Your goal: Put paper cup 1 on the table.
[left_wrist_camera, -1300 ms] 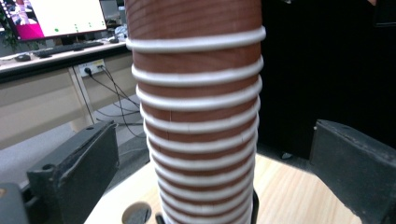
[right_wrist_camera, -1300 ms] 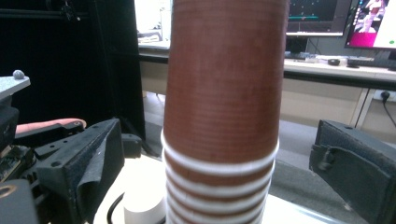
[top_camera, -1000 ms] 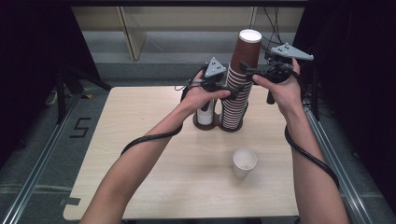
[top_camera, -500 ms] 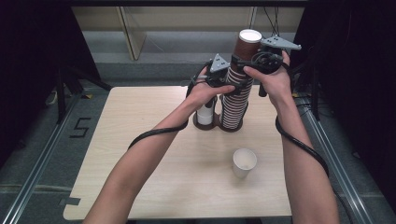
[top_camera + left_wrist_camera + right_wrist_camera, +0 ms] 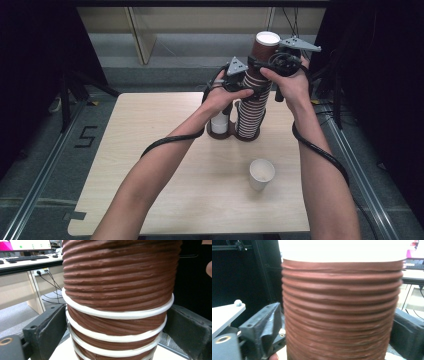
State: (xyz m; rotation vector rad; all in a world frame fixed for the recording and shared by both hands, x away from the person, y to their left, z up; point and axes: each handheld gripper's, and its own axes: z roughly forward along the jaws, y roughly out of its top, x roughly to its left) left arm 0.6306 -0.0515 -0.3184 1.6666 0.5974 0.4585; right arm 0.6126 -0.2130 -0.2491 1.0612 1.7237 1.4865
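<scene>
Stack of brown ribbed paper cups (image 5: 252,102): upright at the far middle of the bench (image 5: 150,150). Top cup (image 5: 264,50): white rim, between the jaws of the right gripper (image 5: 260,62), which have just been closing and press its sides. Left gripper (image 5: 240,86): lower on the stack, jaws just closing against it. Short cup stack (image 5: 219,122): just beside, left. White cup (image 5: 261,173): alone, nearer the person.

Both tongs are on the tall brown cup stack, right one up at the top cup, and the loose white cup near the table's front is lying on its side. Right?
Not quite: the loose white cup stands upright, mouth up, as the high view shows. The rest holds: the left tongs and right tongs both flank the tall brown cup stack, the right at the top cup.
</scene>
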